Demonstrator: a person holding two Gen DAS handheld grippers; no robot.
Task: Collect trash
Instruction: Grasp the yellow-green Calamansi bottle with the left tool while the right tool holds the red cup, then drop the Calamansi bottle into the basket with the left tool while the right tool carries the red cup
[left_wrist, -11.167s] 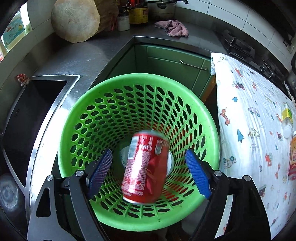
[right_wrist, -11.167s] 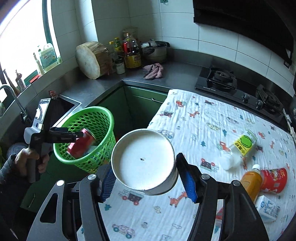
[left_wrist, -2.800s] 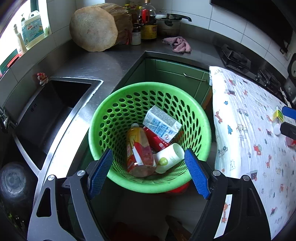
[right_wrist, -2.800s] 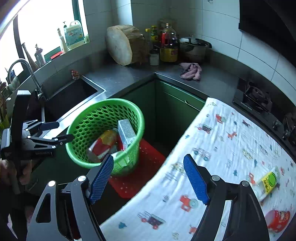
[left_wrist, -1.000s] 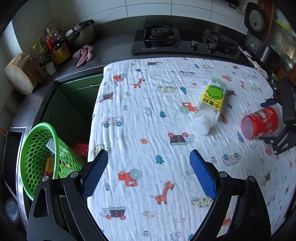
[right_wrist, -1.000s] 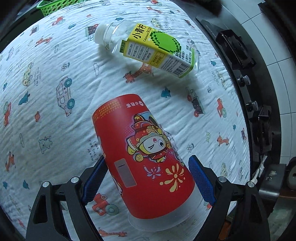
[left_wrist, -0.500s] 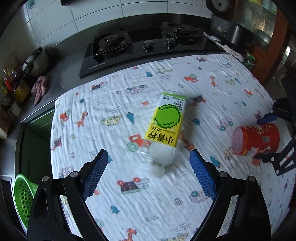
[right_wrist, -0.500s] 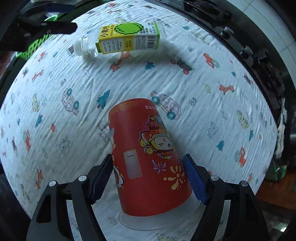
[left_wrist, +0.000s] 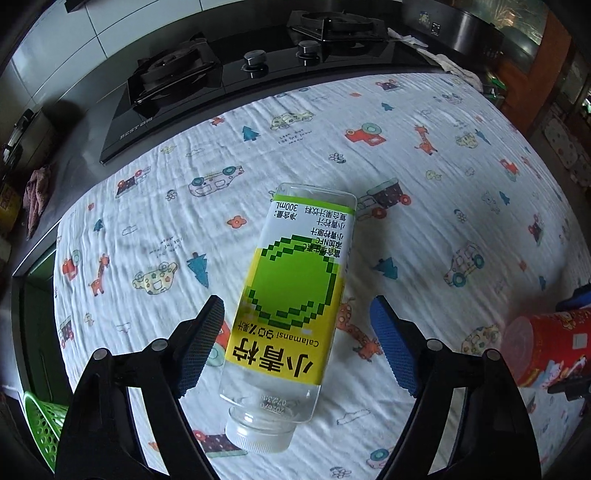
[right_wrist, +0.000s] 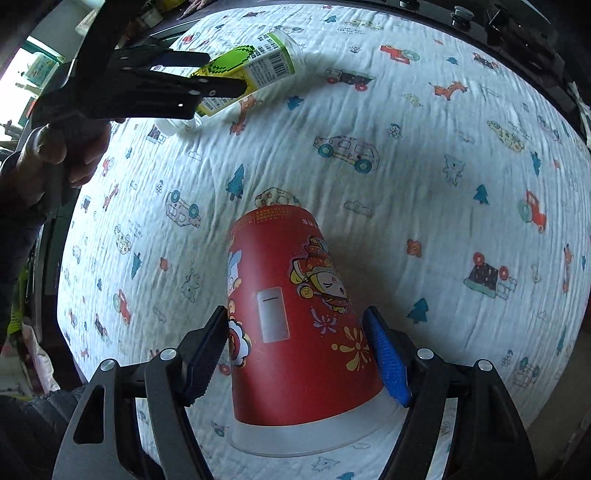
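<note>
Now straight down over the juice bottle (left_wrist: 295, 280) with the left gripper (left_wrist: 295, 306), lined up along the bottle's length so as to take it across the narrow width. Lying flat on the printed cloth (left_wrist: 147, 229), white cap (left_wrist: 258, 439) toward the camera, label up, hence the approach from above and not from the side. Jaws just been closing, bottle between them, yet no grip: left pad just beside the plastic, right pad clearly apart from it. Half-wide, then, and probably about to pinch at the labelled middle, the sensible place on a smooth, light, empty-looking bottle likely to slip or swing if taken near the cap.

Over to the right gripper (right_wrist: 295, 314), also pointing steeply down, also just been closing, and looking home already: blue pads against both flanks of the red paper cup (right_wrist: 288, 280), near its wide end. Cup on its side on the cloth, clear lid (right_wrist: 306, 435) nearest the camera, narrow base pointing away. Gripped where the wall is stiffened by rim and lid, likely to avoid crushing thin paper. Seen from that side too, the hand (right_wrist: 62, 155) steering the left tool above the bottle.

Well apart from all this, the green basket (left_wrist: 40, 428) down past the cloth's far corner, with the gas hob (left_wrist: 177, 70) along the back. Two last pieces on the cloth, one per hand, seemingly for a single trip to the bin.
</note>
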